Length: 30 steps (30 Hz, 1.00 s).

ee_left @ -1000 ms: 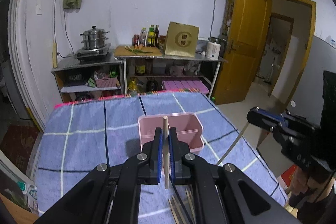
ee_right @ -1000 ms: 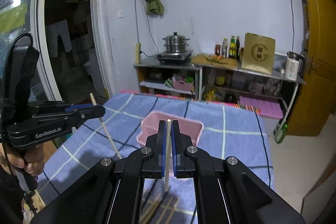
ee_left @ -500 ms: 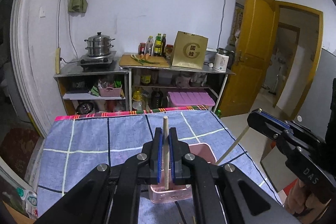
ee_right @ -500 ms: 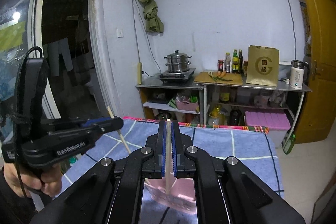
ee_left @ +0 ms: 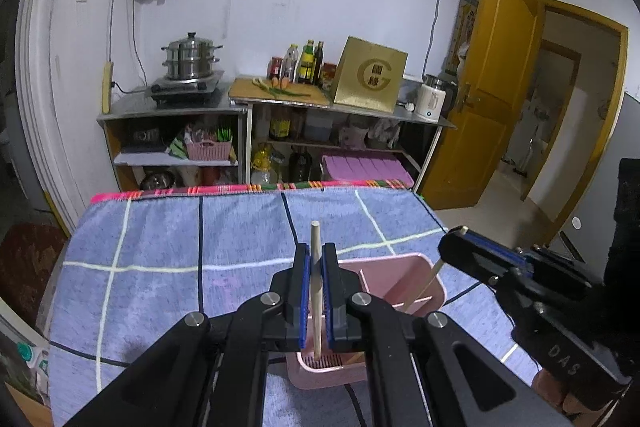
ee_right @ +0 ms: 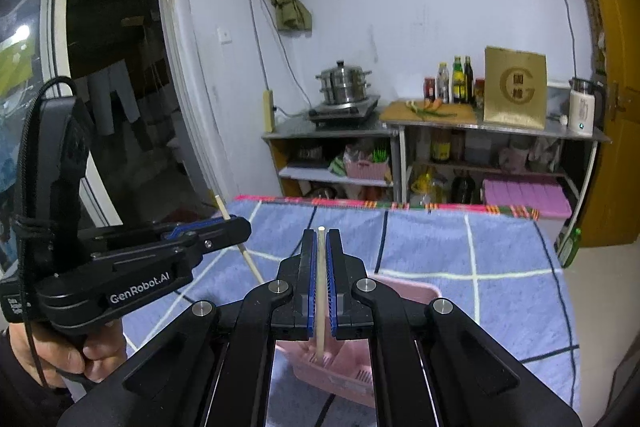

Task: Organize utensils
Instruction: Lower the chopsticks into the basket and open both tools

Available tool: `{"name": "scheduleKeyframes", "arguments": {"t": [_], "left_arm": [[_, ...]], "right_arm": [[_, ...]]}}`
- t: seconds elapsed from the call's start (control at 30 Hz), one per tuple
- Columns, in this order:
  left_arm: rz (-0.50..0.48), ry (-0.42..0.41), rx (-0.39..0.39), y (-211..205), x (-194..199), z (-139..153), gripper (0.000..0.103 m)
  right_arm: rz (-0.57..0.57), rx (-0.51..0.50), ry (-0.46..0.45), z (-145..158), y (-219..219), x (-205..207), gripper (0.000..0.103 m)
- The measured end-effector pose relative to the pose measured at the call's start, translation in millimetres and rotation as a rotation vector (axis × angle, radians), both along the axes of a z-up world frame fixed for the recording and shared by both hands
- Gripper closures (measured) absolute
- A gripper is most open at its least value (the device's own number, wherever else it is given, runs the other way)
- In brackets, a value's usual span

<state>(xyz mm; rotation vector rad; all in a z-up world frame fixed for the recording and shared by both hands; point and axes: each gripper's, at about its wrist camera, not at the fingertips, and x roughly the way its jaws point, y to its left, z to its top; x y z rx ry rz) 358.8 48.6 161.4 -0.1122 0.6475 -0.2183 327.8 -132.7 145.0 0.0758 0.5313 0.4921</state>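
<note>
left gripper clenched on a chopstick | right gripper clenched on another chopstick | I hold both upright, tips down — to drop straight into pink basket on the checked cloth

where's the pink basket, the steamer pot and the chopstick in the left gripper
pink basket [ee_left: 430, 281], left wrist view, right rim
steamer pot [ee_left: 191, 61], left wrist view, steel side
chopstick [ee_left: 315, 269], left wrist view, shaft between the pads
</note>
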Motion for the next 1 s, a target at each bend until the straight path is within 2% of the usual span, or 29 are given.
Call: {"name": "scheduleKeyframes", "arguments": {"t": [0.27,0.4,0.57,0.8,1.0], "left_arm": [[0.006,0.025,-0.003,2,0,-15,0.097],[0.007,0.024,0.008,2,-6,-14,0.097],[0.009,0.003,0.013,4,-20,-6,0.095],[0.023,-0.05,0.003,9,-60,6,0.094],[0.02,-0.09,-0.002,8,-108,5,0.094]], "right_arm": [[0.003,-0.017,0.07,-22,1,7,0.098],[-0.011,-0.015,0.073,-21,-2,4,0.098],[-0.019,-0.007,0.053,-11,-12,-10,0.09],[-0.029,-0.006,-0.002,3,-27,-47,0.089],[-0.038,-0.013,-0.033,1,-43,-91,0.088]]}}
